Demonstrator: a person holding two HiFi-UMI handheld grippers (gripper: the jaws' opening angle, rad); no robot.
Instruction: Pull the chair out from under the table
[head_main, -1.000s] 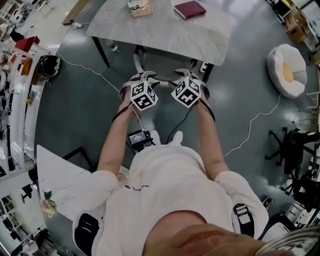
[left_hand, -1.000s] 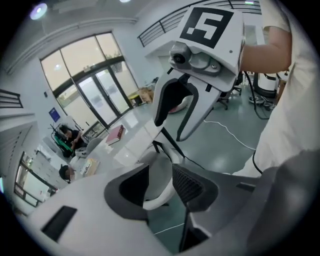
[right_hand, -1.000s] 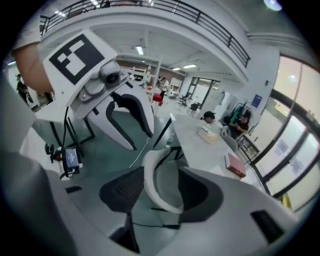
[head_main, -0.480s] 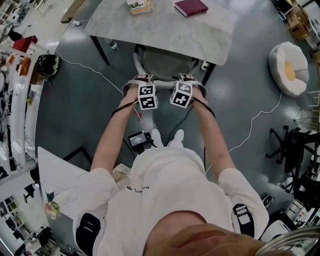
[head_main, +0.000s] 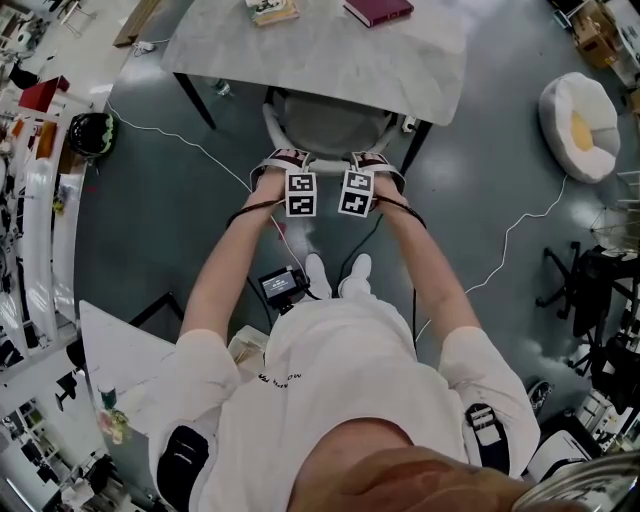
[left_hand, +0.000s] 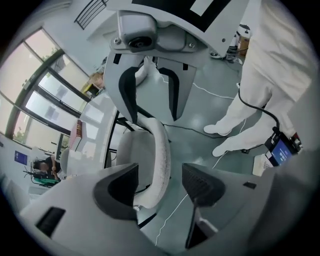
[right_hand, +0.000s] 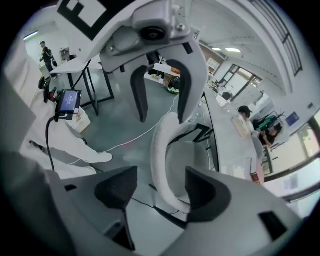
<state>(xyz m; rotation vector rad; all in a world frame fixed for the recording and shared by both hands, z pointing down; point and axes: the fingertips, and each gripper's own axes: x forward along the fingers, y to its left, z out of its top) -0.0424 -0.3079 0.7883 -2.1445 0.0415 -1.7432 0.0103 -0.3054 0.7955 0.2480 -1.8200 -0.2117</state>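
Looking down, the chair (head_main: 330, 128) stands at twelve o'clock with its seat tucked under the table (head_main: 400, 70), and the jaws are hidden from there. Only the gripper views show them. My left gripper (left_hand: 160, 182) and right gripper (right_hand: 160, 187) have just been opening, and each straddles the chair's curved back rail (left_hand: 159, 150) without clamping it.
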